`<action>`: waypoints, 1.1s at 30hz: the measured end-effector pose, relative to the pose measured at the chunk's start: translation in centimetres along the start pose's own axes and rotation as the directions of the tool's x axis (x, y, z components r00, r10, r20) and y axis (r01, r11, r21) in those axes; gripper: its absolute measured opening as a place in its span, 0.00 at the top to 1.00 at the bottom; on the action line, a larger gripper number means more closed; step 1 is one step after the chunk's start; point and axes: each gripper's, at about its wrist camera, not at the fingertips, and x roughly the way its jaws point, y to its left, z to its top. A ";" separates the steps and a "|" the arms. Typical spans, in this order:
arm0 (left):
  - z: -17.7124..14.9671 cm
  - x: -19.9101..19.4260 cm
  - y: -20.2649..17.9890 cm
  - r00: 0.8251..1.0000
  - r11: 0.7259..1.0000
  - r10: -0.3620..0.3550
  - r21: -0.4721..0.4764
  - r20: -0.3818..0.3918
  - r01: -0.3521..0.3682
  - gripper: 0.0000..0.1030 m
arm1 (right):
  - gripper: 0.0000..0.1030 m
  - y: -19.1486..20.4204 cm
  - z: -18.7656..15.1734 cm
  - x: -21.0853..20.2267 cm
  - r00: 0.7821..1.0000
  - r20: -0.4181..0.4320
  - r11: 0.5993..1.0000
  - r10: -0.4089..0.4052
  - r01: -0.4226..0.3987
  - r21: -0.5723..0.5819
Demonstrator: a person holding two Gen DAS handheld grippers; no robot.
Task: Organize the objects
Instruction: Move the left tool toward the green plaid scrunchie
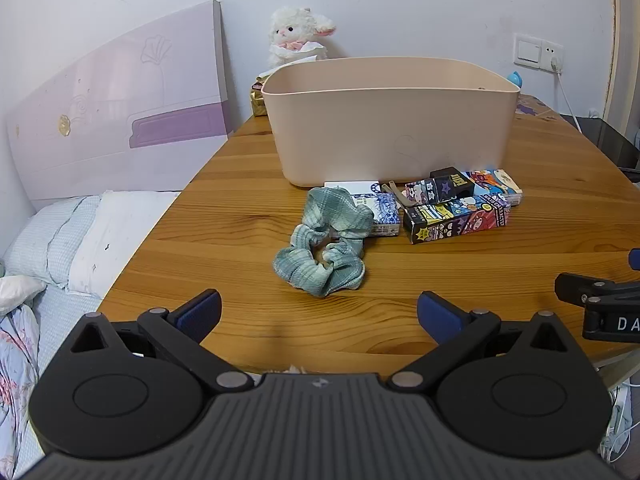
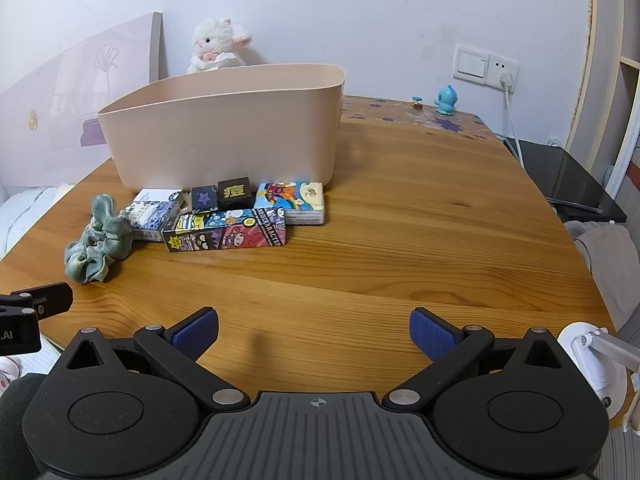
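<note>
A beige bin [image 1: 392, 128] stands on the wooden table [image 1: 224, 208]; it also shows in the right wrist view [image 2: 224, 132]. In front of it lie a green scrunchie [image 1: 324, 248] [image 2: 96, 248], a blue-and-white box [image 1: 380, 208] [image 2: 152, 216], a long cartoon box [image 1: 456, 220] [image 2: 224, 232], a small black box [image 1: 452, 184] [image 2: 234, 194] and a tissue pack [image 1: 496, 184] [image 2: 296, 200]. My left gripper [image 1: 319, 316] is open and empty, just short of the scrunchie. My right gripper [image 2: 314, 334] is open and empty over bare table, well short of the boxes.
A plush lamb [image 1: 296, 36] sits behind the bin by the wall. A bed with a purple headboard [image 1: 120, 108] lies left of the table. A blue figurine [image 2: 446, 100] stands at the far right. A dark surface [image 2: 568, 176] adjoins the table's right edge.
</note>
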 end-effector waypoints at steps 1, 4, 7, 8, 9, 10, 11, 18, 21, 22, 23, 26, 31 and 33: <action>0.0 0.0 -0.1 1.000 1.000 -0.001 0.002 -0.001 0.001 0.00 | 0.00 0.0 0.0 0.0 1.000 0.001 1.000 0.001 -0.001 0.000; -0.1 0.2 -0.2 1.000 1.000 -0.003 0.005 -0.007 0.003 0.00 | 0.00 0.0 0.0 0.0 1.000 -0.001 1.000 0.001 -0.001 -0.003; -0.1 0.4 -0.2 1.000 1.000 -0.006 0.002 -0.011 0.006 0.00 | 0.00 0.1 -0.1 0.0 1.000 -0.002 1.000 0.001 -0.001 -0.007; 0.0 0.5 -0.2 1.000 1.000 -0.007 0.000 -0.011 0.007 0.00 | 0.00 0.1 -0.1 0.0 1.000 -0.002 1.000 0.000 0.000 -0.007; 0.0 0.5 -0.2 1.000 1.000 -0.008 0.000 -0.012 0.008 0.00 | 0.00 0.1 -0.1 0.1 1.000 -0.002 1.000 -0.001 0.001 -0.006; 0.0 0.6 -0.2 1.000 1.000 -0.009 0.000 -0.013 0.009 0.00 | 0.00 0.1 -0.1 0.1 1.000 -0.002 1.000 -0.002 0.002 -0.006; -0.1 0.6 -0.2 1.000 1.000 -0.009 0.000 -0.014 0.009 0.00 | 0.00 0.1 -0.1 0.1 1.000 -0.002 1.000 -0.004 0.004 -0.005; -0.2 0.8 0.0 1.000 1.000 -0.013 -0.008 -0.017 0.013 0.00 | 0.00 0.3 0.1 -0.2 1.000 0.003 1.000 -0.002 0.002 -0.013; -0.2 0.8 -0.1 1.000 1.000 -0.014 -0.007 -0.015 0.014 0.00 | 0.00 0.2 0.1 -0.3 1.000 0.006 1.000 -0.003 0.003 -0.012; -0.1 0.8 -0.1 1.000 1.000 -0.015 -0.007 -0.014 0.015 0.00 | 0.00 0.2 0.1 -0.3 1.000 0.006 1.000 -0.003 0.003 -0.011; -0.1 0.8 -0.1 1.000 1.000 -0.016 -0.006 -0.014 0.016 0.00 | 0.00 0.2 0.1 -0.3 1.000 0.005 1.000 -0.003 0.003 -0.012; -0.2 0.8 -0.1 1.000 1.000 -0.020 -0.004 -0.013 0.020 0.00 | 0.00 0.2 0.1 -0.3 1.000 0.003 1.000 -0.001 0.001 -0.014; -0.1 0.8 -0.1 1.000 1.000 -0.025 -0.006 -0.011 0.024 0.00 | 0.00 0.5 0.2 -0.2 1.000 -0.003 1.000 0.004 -0.004 -0.022; -0.1 0.8 -0.1 1.000 1.000 -0.025 -0.005 -0.011 0.025 0.00 | 0.00 0.5 0.3 -0.2 1.000 -0.007 1.000 0.008 -0.008 -0.024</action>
